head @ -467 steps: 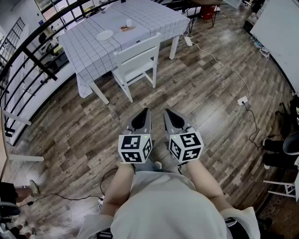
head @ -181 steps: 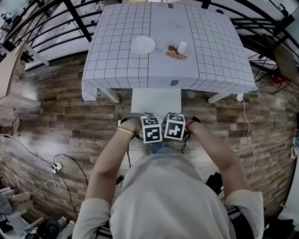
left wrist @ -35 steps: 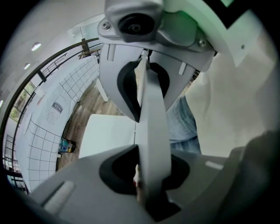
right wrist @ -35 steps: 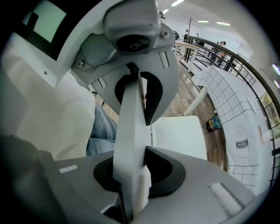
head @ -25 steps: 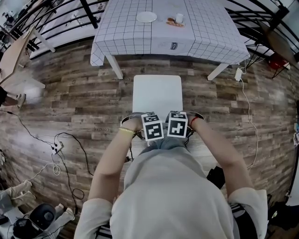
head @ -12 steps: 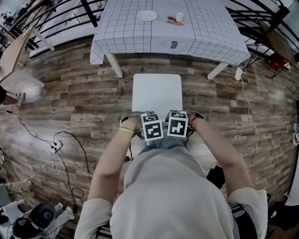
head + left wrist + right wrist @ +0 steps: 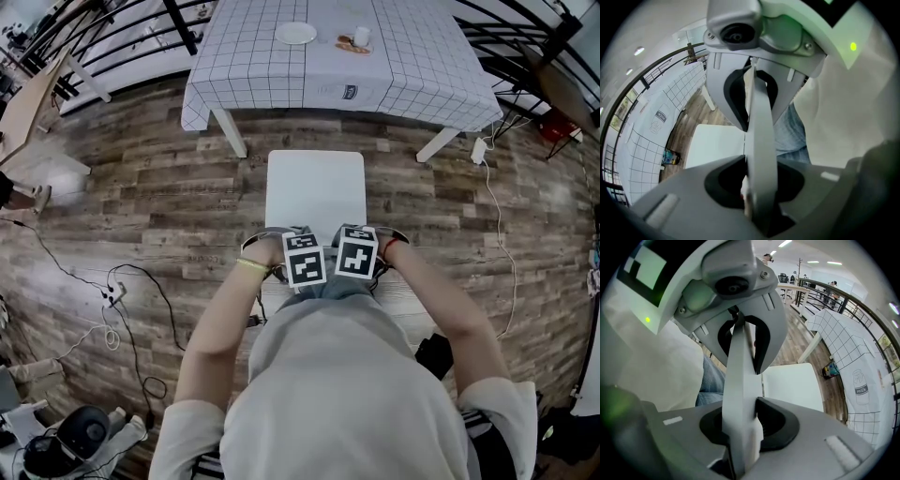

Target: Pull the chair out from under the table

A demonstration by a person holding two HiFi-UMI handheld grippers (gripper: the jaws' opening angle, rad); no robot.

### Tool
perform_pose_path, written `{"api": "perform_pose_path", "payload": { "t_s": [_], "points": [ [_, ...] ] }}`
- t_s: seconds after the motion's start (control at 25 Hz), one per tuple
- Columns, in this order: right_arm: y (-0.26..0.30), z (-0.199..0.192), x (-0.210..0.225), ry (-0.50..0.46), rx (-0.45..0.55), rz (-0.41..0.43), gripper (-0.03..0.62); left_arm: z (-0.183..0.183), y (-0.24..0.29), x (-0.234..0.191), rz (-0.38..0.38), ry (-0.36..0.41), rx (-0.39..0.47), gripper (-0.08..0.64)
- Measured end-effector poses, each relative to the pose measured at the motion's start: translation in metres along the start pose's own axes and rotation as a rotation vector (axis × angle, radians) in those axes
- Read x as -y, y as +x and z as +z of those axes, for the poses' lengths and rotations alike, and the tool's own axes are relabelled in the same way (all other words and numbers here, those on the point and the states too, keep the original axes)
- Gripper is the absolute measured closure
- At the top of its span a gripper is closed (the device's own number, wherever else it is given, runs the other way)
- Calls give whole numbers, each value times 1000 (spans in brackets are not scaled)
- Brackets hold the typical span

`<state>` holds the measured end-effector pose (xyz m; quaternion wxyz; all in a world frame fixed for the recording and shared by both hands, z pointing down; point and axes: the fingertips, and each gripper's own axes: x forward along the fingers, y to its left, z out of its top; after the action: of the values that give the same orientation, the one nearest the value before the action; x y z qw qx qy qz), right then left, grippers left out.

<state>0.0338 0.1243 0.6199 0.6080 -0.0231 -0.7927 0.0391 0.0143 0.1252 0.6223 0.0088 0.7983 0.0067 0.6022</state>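
In the head view the white chair (image 7: 316, 187) stands on the wood floor, its seat wholly out from under the table (image 7: 253, 75) with the checked cloth. My left gripper (image 7: 305, 258) and right gripper (image 7: 356, 253) sit side by side on the chair's backrest, pointing steeply down. The white top rail (image 7: 759, 140) runs between the left jaws, and the same rail (image 7: 740, 394) fills the right jaws. Both pairs of jaws have just been opening slightly, with the rail still between them and touching the pads. The seat (image 7: 792, 385) shows beyond the rail.
A plate (image 7: 296, 33) and a cup (image 7: 362, 37) are on the table. Cables and a power strip (image 7: 112, 298) lie on the floor at left, and another cable (image 7: 497, 216) runs at right. Black railings stand behind the table. A dark bag (image 7: 433, 354) sits by my right leg.
The chair's seat, earlier tucked under the table's edge, now stands out on the open floor. Over the last second nothing has visibly moved.
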Motion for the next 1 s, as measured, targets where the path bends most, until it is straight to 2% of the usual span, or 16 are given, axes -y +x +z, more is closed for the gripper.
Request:
{"api": "perform_pose_path", "payload": {
  "t_s": [0.16,0.28,0.72,0.92,1.0],
  "points": [
    [-6,0,-1,-15,3,2,499,6,-10,0,-14,-25,31,448],
    [-15,1,-1,-20,14,2,499,8,-18,1,-42,-46,24,440],
    [-55,2,-8,-85,-23,-12,505,7,-46,6,-66,-14,-27,434],
    [-74,4,-9,-96,-12,-26,530,7,-63,9,-60,-6,-38,442],
    [-83,6,-5,-98,6,-55,589,9,-70,8,-53,-7,-37,450]
  ]
}}
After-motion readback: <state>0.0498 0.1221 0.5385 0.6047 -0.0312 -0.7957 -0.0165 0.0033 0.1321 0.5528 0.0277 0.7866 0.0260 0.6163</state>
